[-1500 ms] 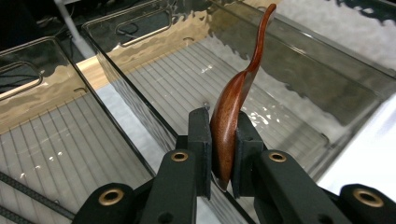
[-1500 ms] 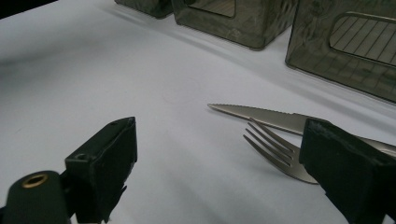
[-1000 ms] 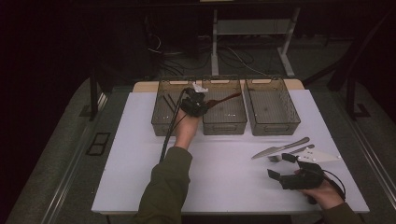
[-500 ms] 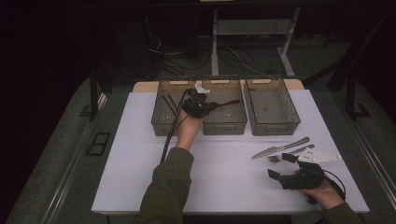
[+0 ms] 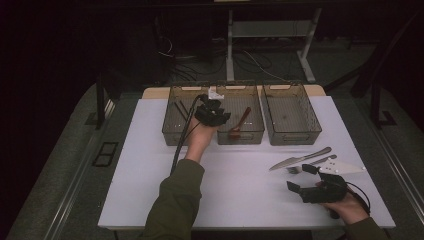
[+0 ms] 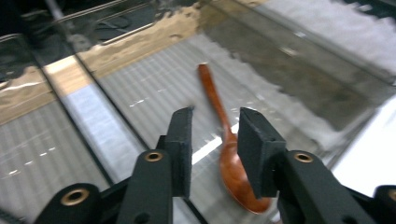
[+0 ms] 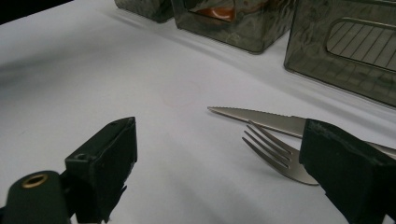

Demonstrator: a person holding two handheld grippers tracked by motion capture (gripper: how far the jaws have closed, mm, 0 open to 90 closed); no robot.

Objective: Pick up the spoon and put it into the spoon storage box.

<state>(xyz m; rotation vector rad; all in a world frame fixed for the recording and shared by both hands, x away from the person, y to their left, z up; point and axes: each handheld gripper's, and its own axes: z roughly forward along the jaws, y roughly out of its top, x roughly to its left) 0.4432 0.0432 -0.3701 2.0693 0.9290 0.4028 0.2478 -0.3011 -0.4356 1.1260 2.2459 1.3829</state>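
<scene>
The left hand-held gripper [image 6: 215, 140] has just been opening (nothing pinched) over the reddish-brown wooden spoon [image 6: 224, 135] lying in the middle clear plastic bin [image 5: 257, 136]; the right hand-held gripper [image 7: 224, 158] rests spread wide.

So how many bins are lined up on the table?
3, side by side along the far edge: left bin with dark sticks, middle bin holding a wooden spoon, right bin apparently empty.

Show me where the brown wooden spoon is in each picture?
High view: the spoon lies slanted in the middle bin, just right of the left gripper.
Left gripper view: it lies on the bin floor, its bowl low between the black jaws, handle pointing up.
Right gripper view: an orange-brown patch at the top edge, through the bin's handle slot, may be it.
Shared landmark: the middle bin.
</scene>
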